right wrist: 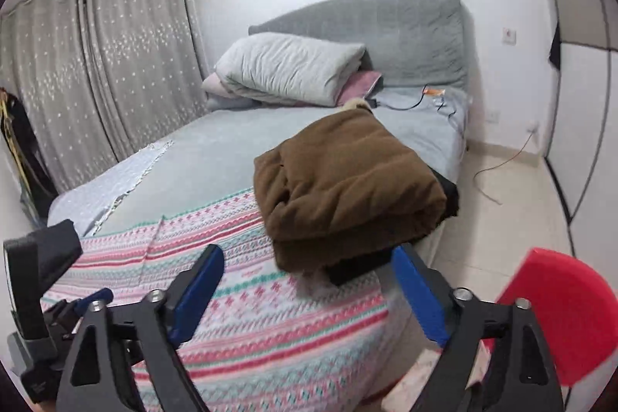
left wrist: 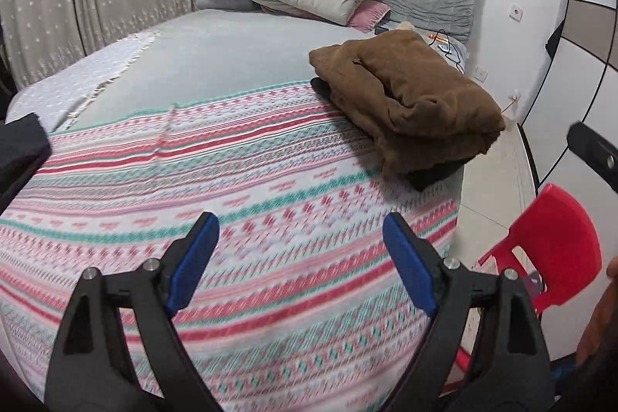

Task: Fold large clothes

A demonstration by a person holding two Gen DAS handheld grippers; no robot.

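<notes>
Bedroom; patterned blanket point(left wrist: 239, 203) is covering the bed's near end. Folded brown garment point(right wrist: 347, 188) is lying at its right edge atop something dark. Left gripper point(left wrist: 301, 238) and right gripper point(right wrist: 309, 273) are both hanging empty, jaws wide. Fold appears finished; next move probably calls for fetching another garment.

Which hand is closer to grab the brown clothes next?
Probably the right. Its open gripper has the brown clothes just past its fingertips. From the left gripper, also open, the pile lies further off, to the right.
</notes>
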